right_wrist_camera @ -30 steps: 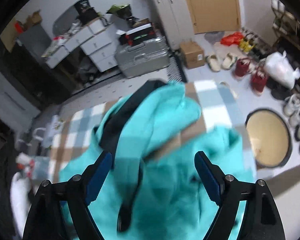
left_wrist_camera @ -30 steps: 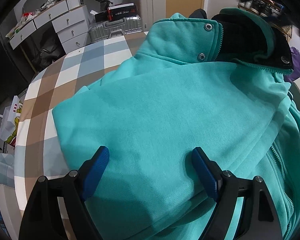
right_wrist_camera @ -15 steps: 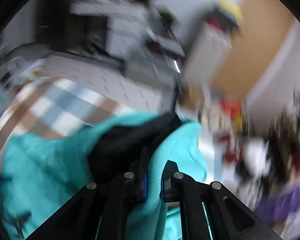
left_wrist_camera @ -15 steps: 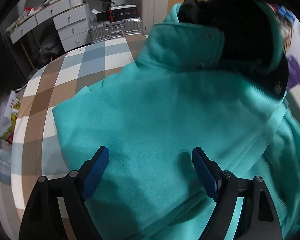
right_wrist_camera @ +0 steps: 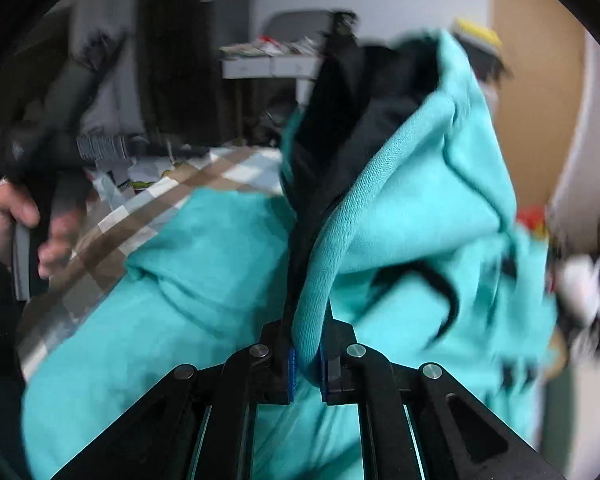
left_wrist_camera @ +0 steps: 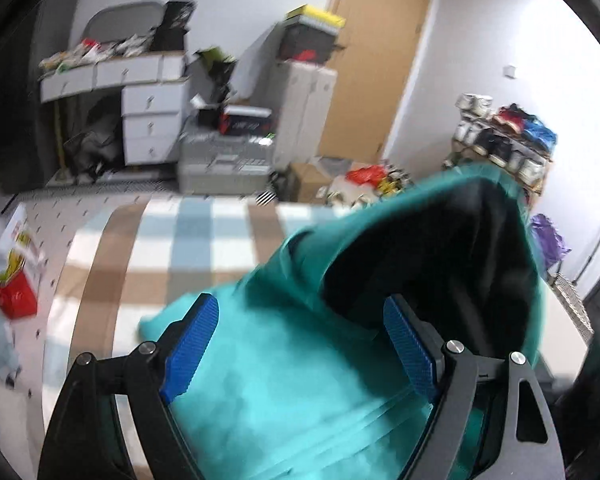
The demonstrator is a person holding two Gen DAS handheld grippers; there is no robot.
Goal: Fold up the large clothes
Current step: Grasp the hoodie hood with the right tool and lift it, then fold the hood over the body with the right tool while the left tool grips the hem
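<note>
— What does the garment look like?

— It is a teal fleece hooded jacket (left_wrist_camera: 300,392) with a black lining, spread in soft folds over the table with the brown, blue and white checked cloth (left_wrist_camera: 188,240). Its bulk lies toward the table's near edge; the checked cloth shows bare at the far edge and the far left corner.

— And the hood?

— Lifted off the table. The black lining gapes open above the teal body, and a thick rolled teal hem runs down from it into the right gripper (right_wrist_camera: 306,364).

— So that gripper has hold of it?

— Yes — its blue pads are pinched tight on the rolled hem, fabric bulging out above them. The jaws have just been closing onto it.

— The left gripper (left_wrist_camera: 300,344)?

— Fingers spread wide, hovering over the jacket; the fleece shows between the blue pads but neither pad presses on it.

— Anything else?

— A person's hand (right_wrist_camera: 16,224) at the table's left edge, blurred.
</note>
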